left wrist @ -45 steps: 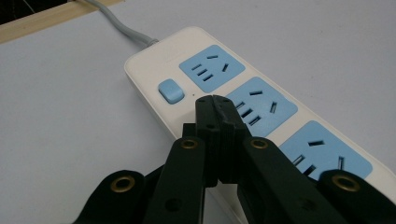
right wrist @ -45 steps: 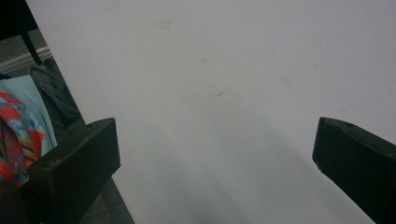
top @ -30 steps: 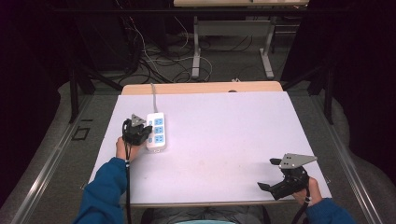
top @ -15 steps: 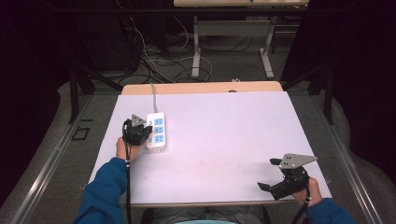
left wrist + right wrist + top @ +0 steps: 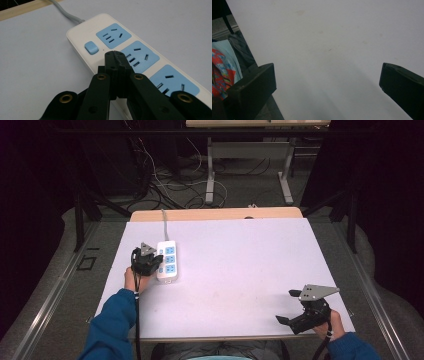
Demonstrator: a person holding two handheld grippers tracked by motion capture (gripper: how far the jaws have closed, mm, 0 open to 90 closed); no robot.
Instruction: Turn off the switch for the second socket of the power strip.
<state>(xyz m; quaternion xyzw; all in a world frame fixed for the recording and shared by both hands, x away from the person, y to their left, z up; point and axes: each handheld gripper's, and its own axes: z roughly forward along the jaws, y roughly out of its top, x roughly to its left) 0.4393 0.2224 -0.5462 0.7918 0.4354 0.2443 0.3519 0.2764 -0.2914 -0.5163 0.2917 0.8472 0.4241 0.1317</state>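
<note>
No readable text, brand, number or sign anywhere. Blank white casing on the power strip (image 5: 140,62), with plain blue socket faces and an unmarked blue switch (image 5: 91,47). Bare white bench (image 5: 240,270), no label or print. Colourful pattern on fabric (image 5: 220,67) at the edge of the right gripper view, no legible lettering.

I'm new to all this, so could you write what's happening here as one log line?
left gripper: shut, tips over power strip beside blue switch | right gripper: open, holds nothing, near table front edge
</note>
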